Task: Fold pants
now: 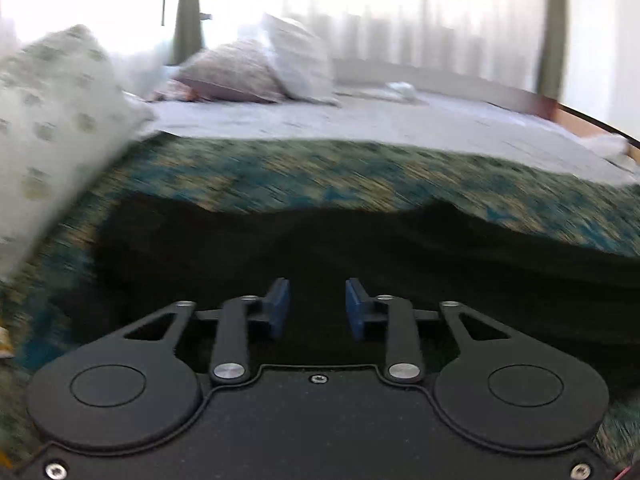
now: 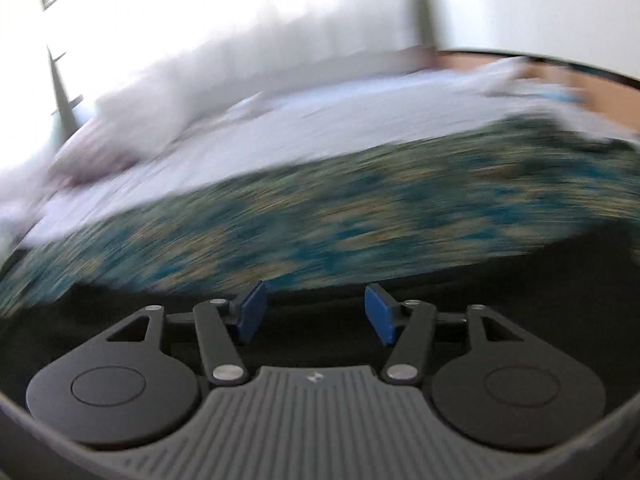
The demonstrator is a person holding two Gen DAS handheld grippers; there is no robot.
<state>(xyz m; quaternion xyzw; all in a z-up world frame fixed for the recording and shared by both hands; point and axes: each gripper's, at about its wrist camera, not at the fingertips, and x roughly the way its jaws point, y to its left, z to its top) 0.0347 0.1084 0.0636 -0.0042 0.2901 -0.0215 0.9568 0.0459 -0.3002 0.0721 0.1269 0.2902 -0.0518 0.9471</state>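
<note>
Blue pads are being shown standing apart on the left gripper, with a moderate gap left between them and nothing being pinched; only the dark cloth of the pants is being seen through the gap, below the jaws. On the right gripper the blue pads are being held wider apart, angled outward, and again nothing is being clamped between them.

Black pants are being seen spread directly beneath and ahead of both grippers, lying on the bed. In the left wrist view their dark fabric is being shown filling the lower middle of the picture, with a wavy far edge. In the right wrist view the pants are being shown as a dark band just past the jaws.

Beyond the pants, a patterned blue-green and tan bedspread is being seen covering the near part of the bed. Farther out, a pale sheet is being shown, with pillows piled at its far side and a spotted white pillow at the left. Bright curtained windows are being seen behind. Much of the right wrist view is being smeared by blur.
</note>
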